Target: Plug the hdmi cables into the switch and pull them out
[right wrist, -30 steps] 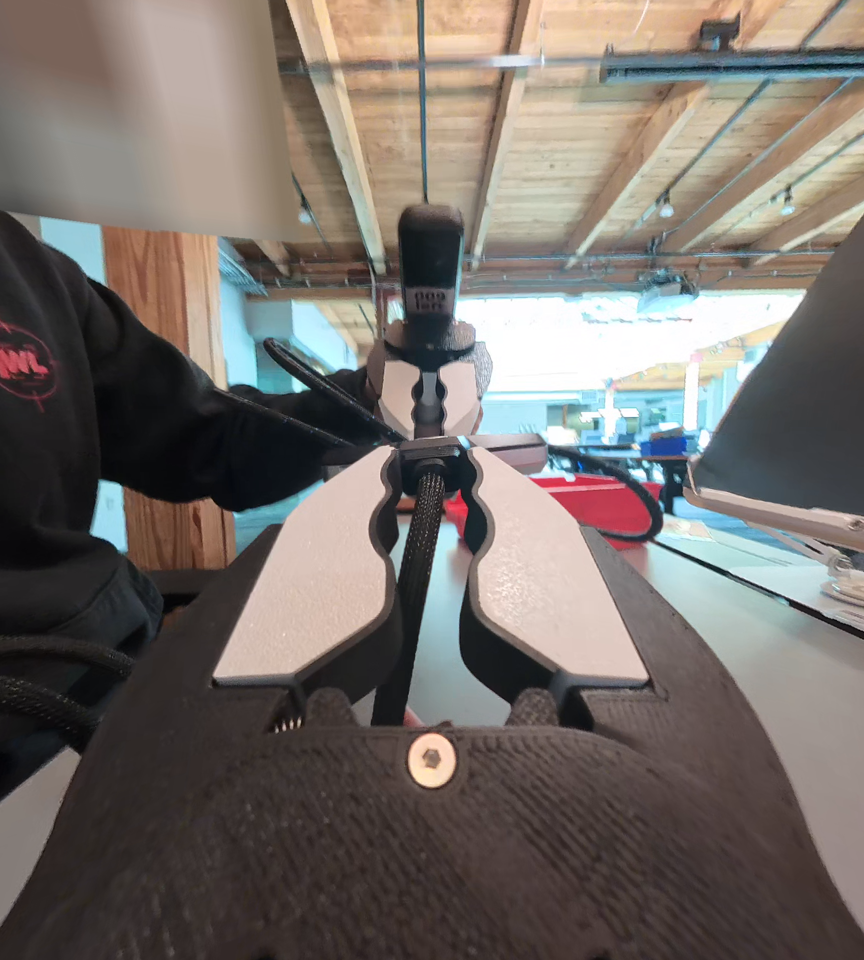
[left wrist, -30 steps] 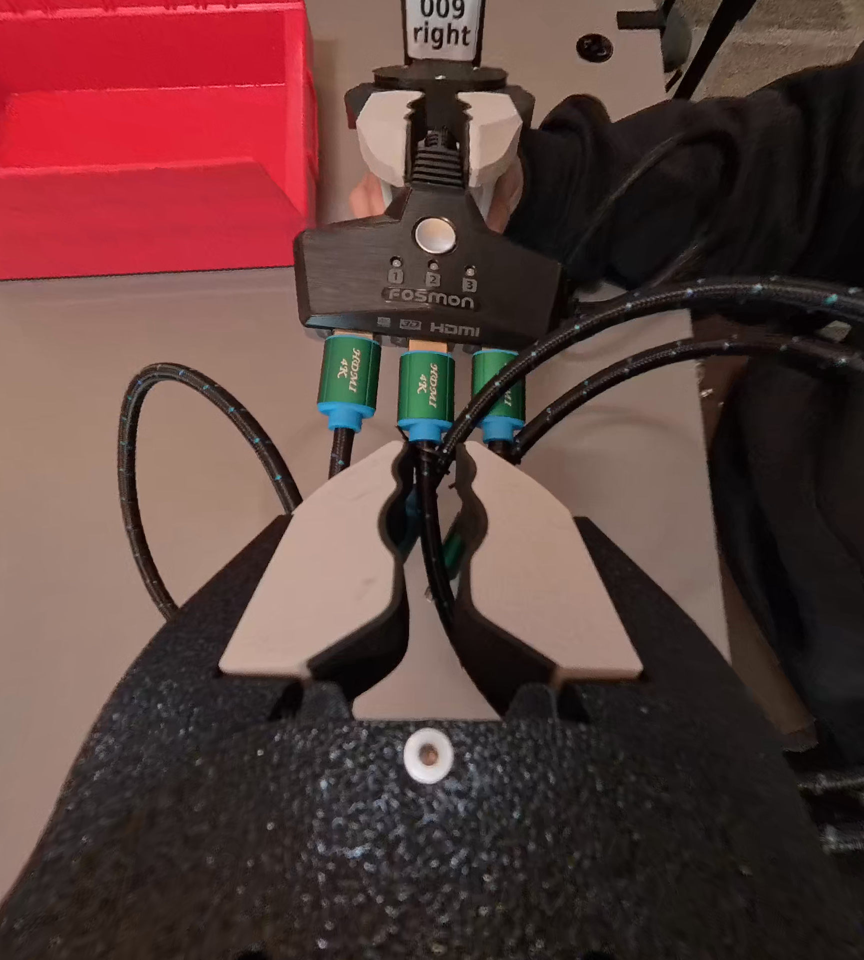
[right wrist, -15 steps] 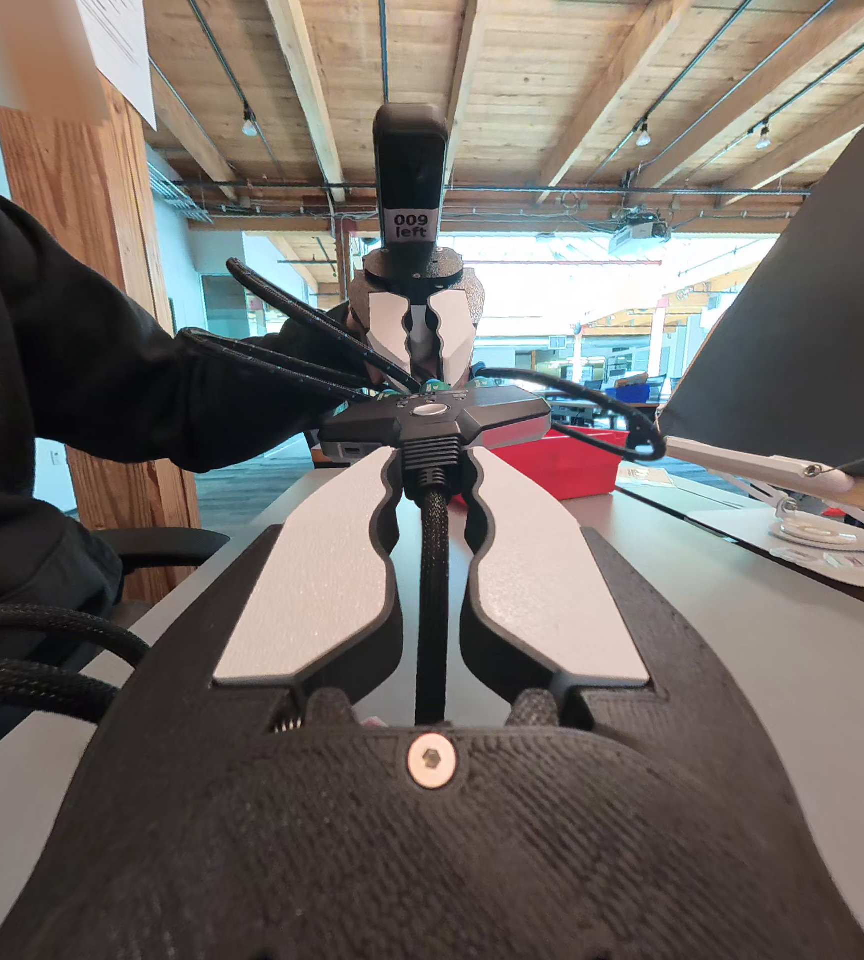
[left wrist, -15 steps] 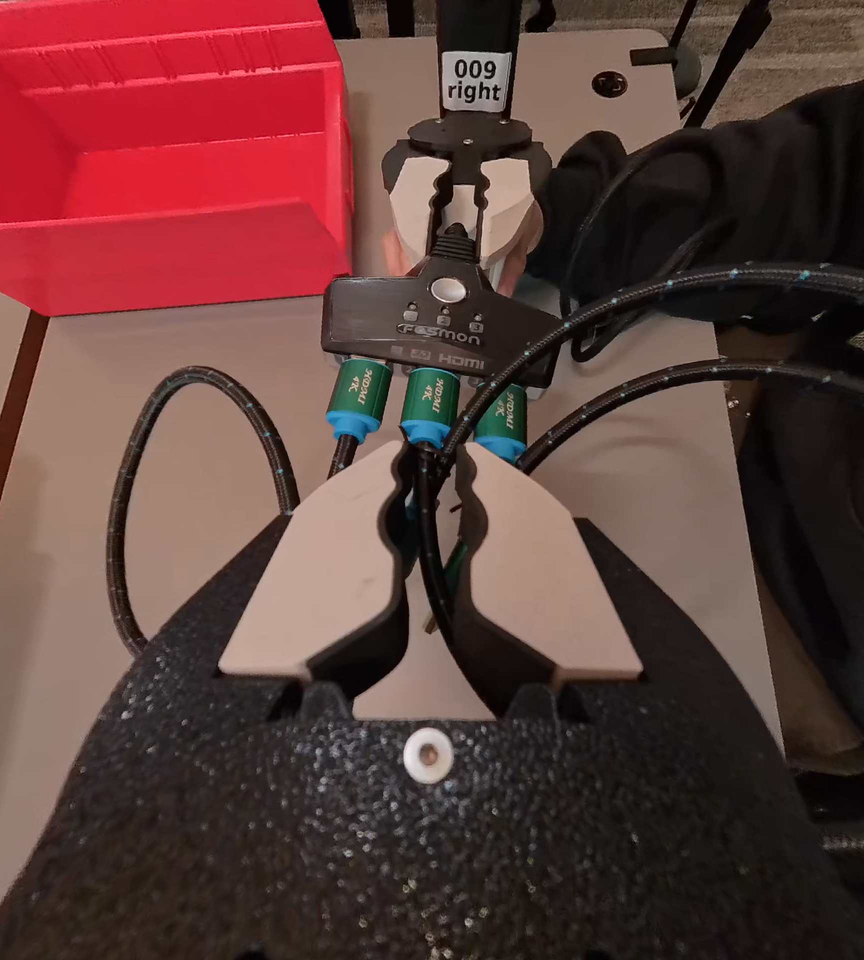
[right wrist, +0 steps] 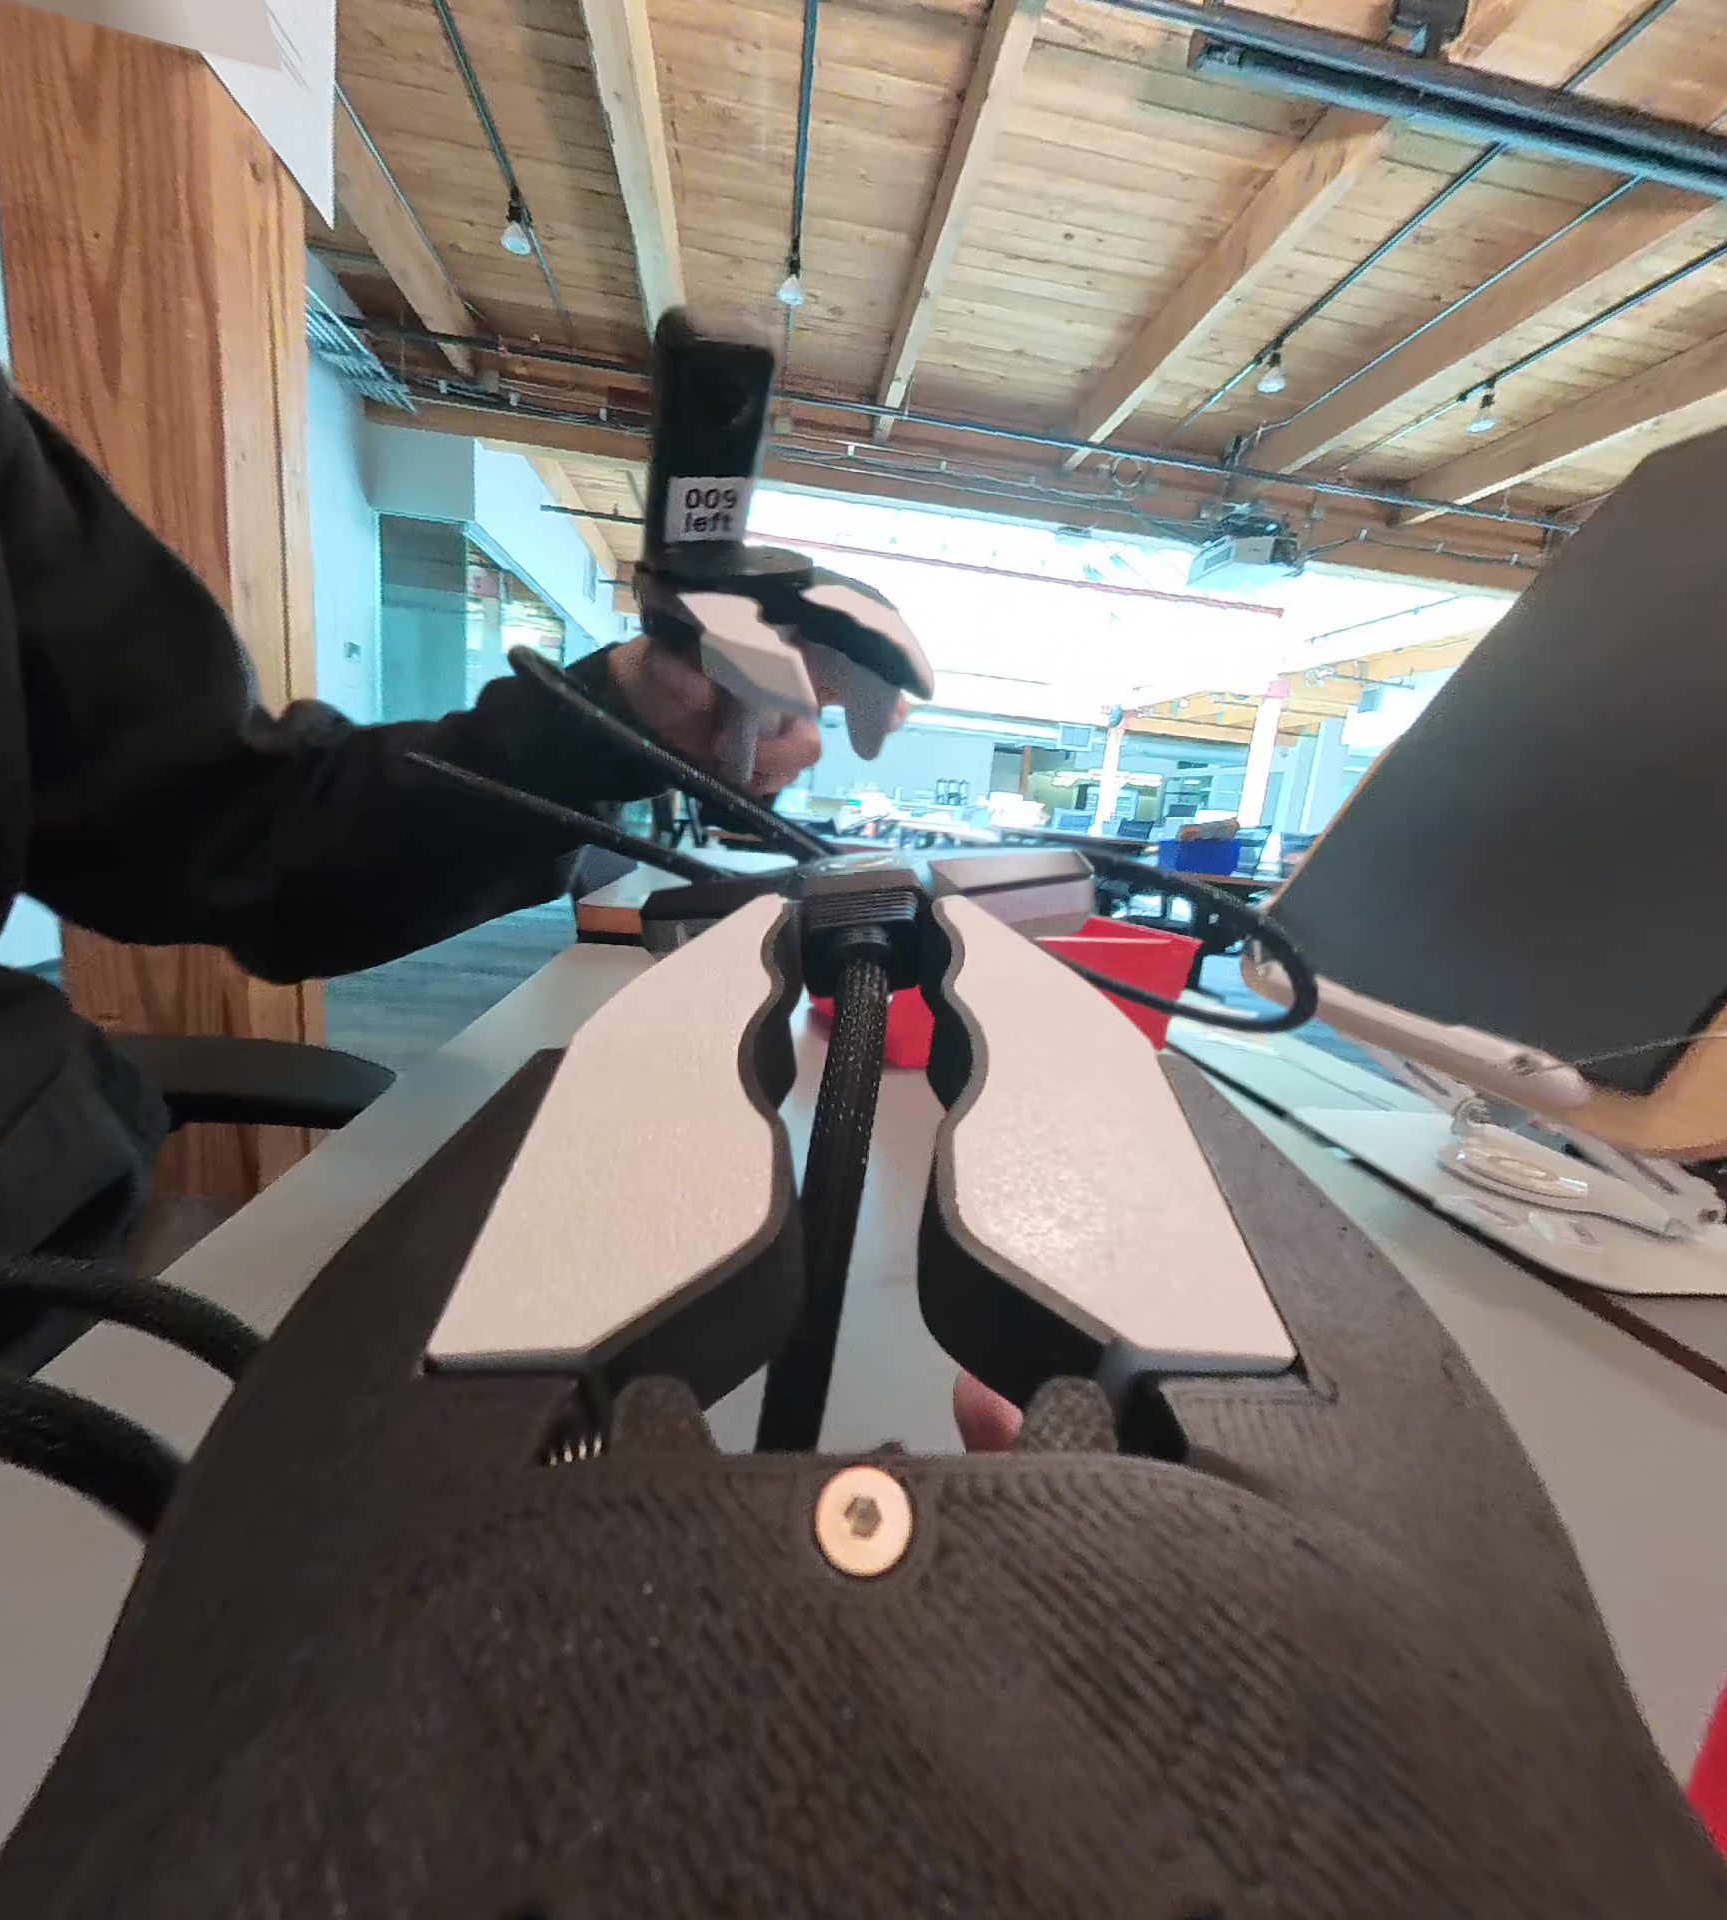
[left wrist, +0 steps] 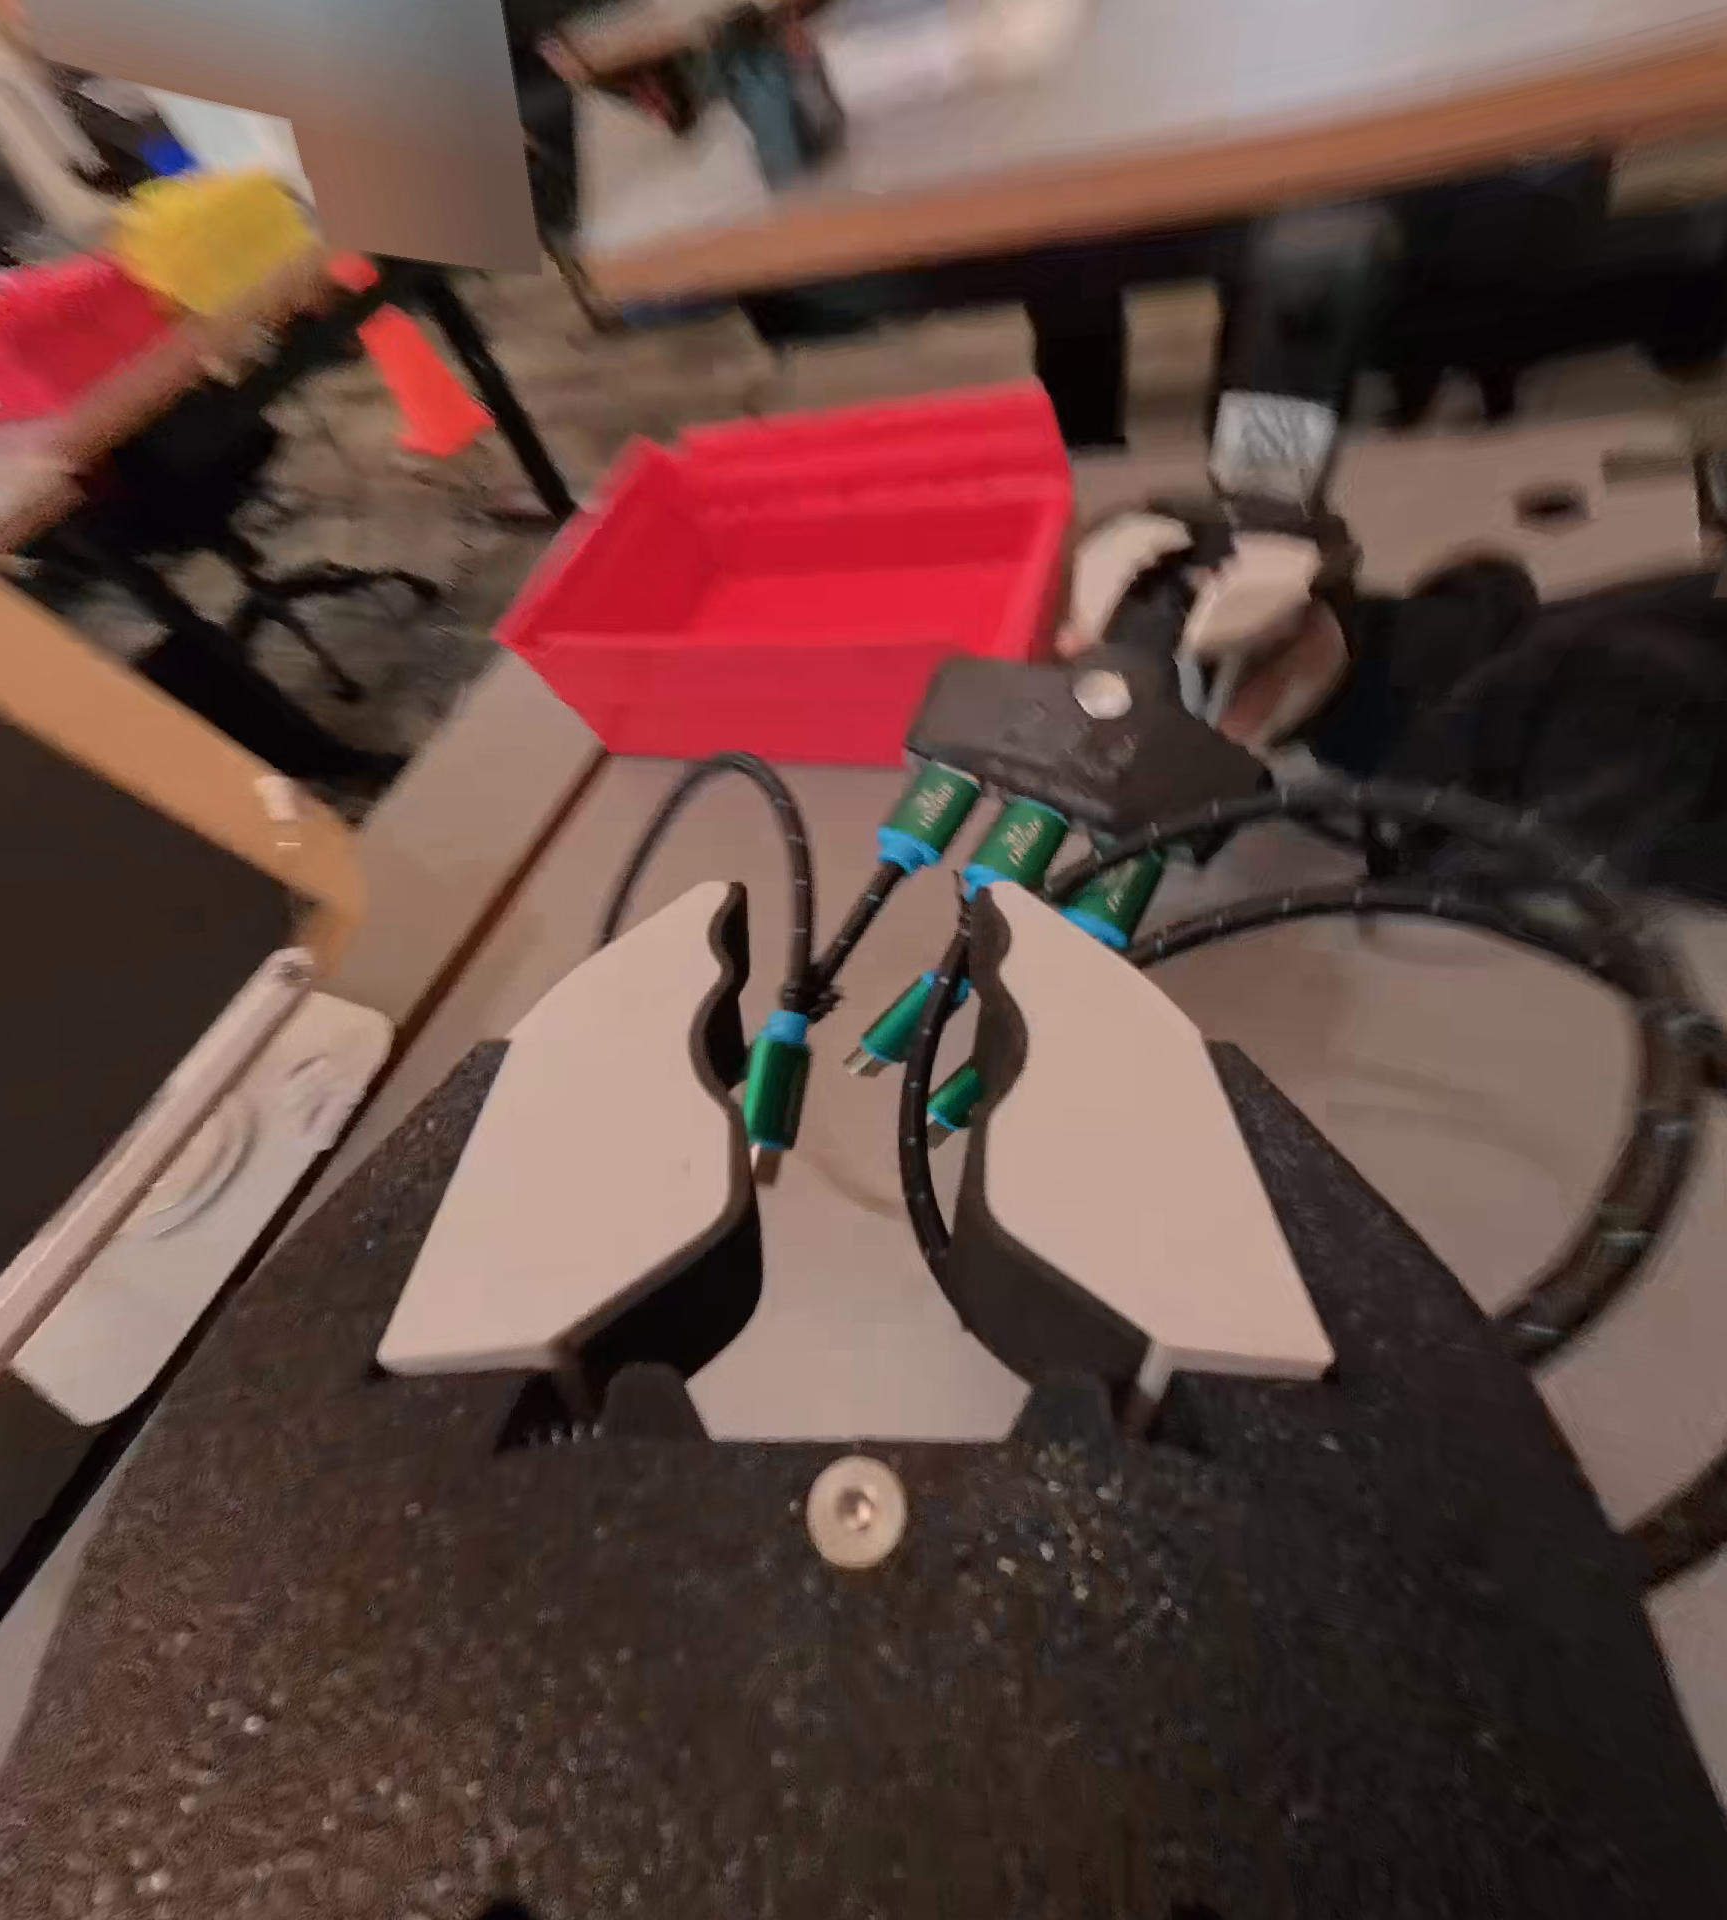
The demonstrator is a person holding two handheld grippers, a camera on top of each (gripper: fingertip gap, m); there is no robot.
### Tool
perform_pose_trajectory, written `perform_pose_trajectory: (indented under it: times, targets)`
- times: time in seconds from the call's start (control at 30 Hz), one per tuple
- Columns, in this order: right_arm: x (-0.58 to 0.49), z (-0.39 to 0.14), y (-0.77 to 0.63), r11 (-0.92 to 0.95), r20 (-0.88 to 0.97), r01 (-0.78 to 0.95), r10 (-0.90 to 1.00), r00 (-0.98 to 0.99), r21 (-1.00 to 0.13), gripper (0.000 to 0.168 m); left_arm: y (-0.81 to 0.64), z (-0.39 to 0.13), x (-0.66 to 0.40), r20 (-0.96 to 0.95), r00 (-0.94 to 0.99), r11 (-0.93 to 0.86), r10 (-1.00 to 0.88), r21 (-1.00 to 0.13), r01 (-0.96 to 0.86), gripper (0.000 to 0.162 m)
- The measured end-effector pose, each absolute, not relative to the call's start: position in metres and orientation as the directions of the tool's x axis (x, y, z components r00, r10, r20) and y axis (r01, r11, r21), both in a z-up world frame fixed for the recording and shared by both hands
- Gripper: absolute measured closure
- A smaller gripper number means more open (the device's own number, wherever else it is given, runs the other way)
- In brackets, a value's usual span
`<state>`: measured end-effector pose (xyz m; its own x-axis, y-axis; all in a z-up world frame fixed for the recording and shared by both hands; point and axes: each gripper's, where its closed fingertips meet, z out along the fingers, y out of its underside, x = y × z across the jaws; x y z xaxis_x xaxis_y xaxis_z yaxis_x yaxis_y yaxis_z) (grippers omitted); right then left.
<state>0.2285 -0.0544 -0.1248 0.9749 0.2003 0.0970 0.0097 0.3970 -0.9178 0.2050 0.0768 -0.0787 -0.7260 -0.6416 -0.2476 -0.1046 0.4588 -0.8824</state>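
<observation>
The left gripper [left wrist: 854,914] is raised above the grey table [left wrist: 1254,1039], fingers spread, gripping nothing. At its 1 o'clock sits the black HDMI switch [left wrist: 1077,743], with three green plugs [left wrist: 1015,836] inserted. The right gripper [right wrist: 864,914] is clamped on the switch's braided cable [right wrist: 838,1091]. A red bin [left wrist: 807,613] stands at 12 o'clock.

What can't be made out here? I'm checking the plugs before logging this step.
- Left wrist view: motion blur smears the switch, so how deep its three green plugs sit is unclear.
- Left wrist view: the left gripper's right finger covers part of the loose plugs.
- Right wrist view: the right gripper, shut on the switch's cord, hides the ports; the switch is seen edge-on.
</observation>
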Motion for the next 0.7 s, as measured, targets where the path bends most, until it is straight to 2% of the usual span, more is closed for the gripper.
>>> perform_pose_trajectory:
  times: [0.1,0.17,0.3,0.4,0.57,0.7]
  targets:
    - [0.233,-0.105,-0.063,0.430,0.132,0.061,0.138,0.982,-0.901,0.146,0.115,-0.027,0.190,-0.186,-0.593,0.230,-0.783,-0.973,0.002,0.121]
    - [0.237,-0.087,-0.071,0.450,0.175,0.120,0.083,0.981,-0.885,0.146,0.143,-0.016,0.177,-0.155,-0.529,0.152,-0.834,-0.987,0.050,0.122]
    - [0.256,-0.026,-0.098,0.475,0.278,0.276,-0.068,0.958,-0.836,0.146,0.170,-0.061,0.164,-0.116,-0.512,0.172,-0.851,-0.983,-0.062,0.121]
    - [0.292,0.032,-0.122,0.421,0.373,0.440,-0.234,0.898,-0.793,0.145,0.168,-0.098,0.158,-0.081,-0.548,0.187,-0.832,-0.972,-0.140,0.116]
    - [0.369,0.112,-0.160,0.174,0.541,0.714,-0.539,0.646,-0.678,0.147,0.158,-0.124,0.161,-0.039,-0.587,0.167,-0.809,-0.972,-0.165,0.117]
    - [0.420,0.124,-0.182,0.030,0.553,0.808,-0.714,0.430,-0.589,0.147,0.151,-0.134,0.170,-0.004,-0.608,0.140,-0.794,-0.974,-0.177,0.120]
